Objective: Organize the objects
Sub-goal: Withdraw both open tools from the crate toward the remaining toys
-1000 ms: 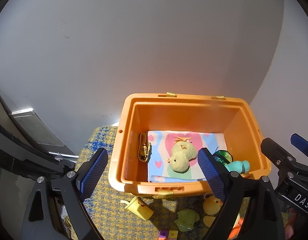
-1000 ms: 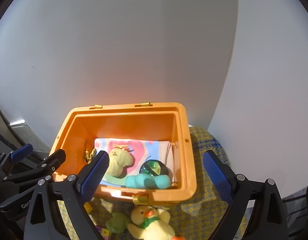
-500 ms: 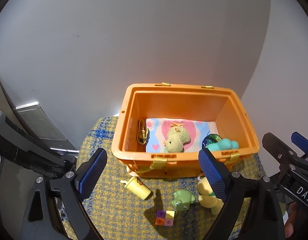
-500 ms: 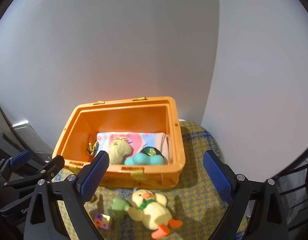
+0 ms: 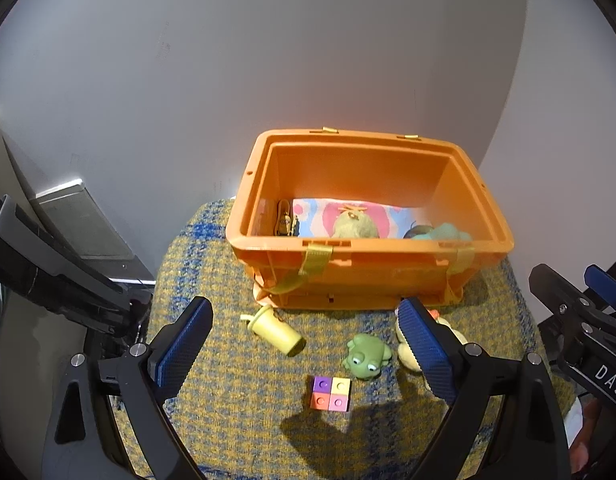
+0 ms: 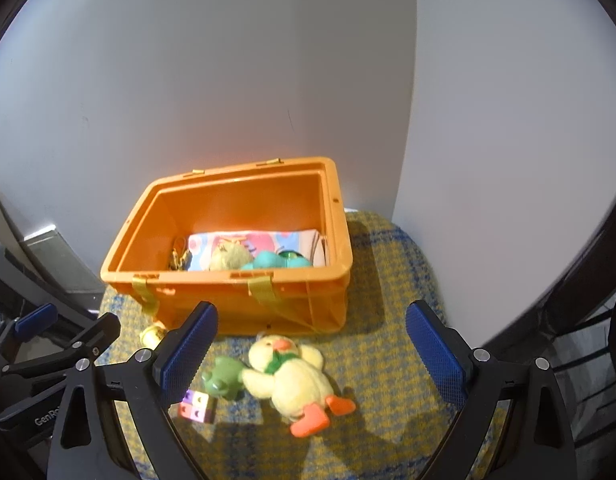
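Left hand-held gripper [image 5: 304, 346] and right hand-held gripper [image 6: 308, 354] spread wide, empty, the left's jaws just eased further apart. Ahead of both: orange storage bin [image 5: 372, 276] holding small plush toys. Between the left's fingers: yellow toy cup [image 5: 275, 330], green frog [image 5: 367, 356], coloured block [image 5: 331, 393]. Between the right's: plush duck [image 6: 292, 376] on checked surface [image 6: 388, 364].

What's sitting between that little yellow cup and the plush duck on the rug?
A green frog toy lies between the yellow cup and the plush duck, touching the duck's wing. The right wrist view shows the touch best.
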Available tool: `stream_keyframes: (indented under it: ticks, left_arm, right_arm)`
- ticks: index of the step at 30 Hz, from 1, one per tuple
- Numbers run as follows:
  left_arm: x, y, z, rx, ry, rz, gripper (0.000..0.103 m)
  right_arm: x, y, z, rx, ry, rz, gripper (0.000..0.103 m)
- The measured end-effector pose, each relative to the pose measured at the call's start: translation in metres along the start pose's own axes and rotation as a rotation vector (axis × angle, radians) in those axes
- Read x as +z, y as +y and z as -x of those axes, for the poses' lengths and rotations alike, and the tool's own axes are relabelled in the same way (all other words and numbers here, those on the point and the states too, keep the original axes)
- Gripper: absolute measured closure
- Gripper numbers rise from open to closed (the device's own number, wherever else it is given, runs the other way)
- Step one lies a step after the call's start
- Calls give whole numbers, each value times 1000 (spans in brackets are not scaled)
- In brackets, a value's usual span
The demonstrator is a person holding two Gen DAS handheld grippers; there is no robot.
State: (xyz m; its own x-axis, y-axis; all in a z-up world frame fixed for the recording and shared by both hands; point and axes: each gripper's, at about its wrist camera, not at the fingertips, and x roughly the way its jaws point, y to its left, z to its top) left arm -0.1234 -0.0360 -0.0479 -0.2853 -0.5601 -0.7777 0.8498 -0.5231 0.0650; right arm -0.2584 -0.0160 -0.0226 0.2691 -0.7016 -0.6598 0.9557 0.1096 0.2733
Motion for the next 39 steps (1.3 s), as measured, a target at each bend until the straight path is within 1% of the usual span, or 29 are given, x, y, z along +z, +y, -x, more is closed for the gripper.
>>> stream_keyframes:
  ticks: [16,24,29,33,37,39]
  left_arm:
    - [-51,-2,-17,6,53,14,8]
    - [-74,-1,-25,21,60,26,8]
    - [-89,2,-35,27,70,42,8]
    - [-103,3,-47,28,95,45,8]
    - [-110,0,-56,28,106,39,8]
    - [-112,-2,-60,36,109,54,8]
  right_arm:
    - [-45,-5,-8,-17,51,16,8]
    - [-66,-5,-16,-20,78,30,8]
    - [-81,-6,-21,-24,87,39,8]
    - [-91,-4,-27,-24,102,48,8]
    - [-97,-2,-31,-27,111,58,8]
    - [-100,-3,-33,-31,111,60,8]
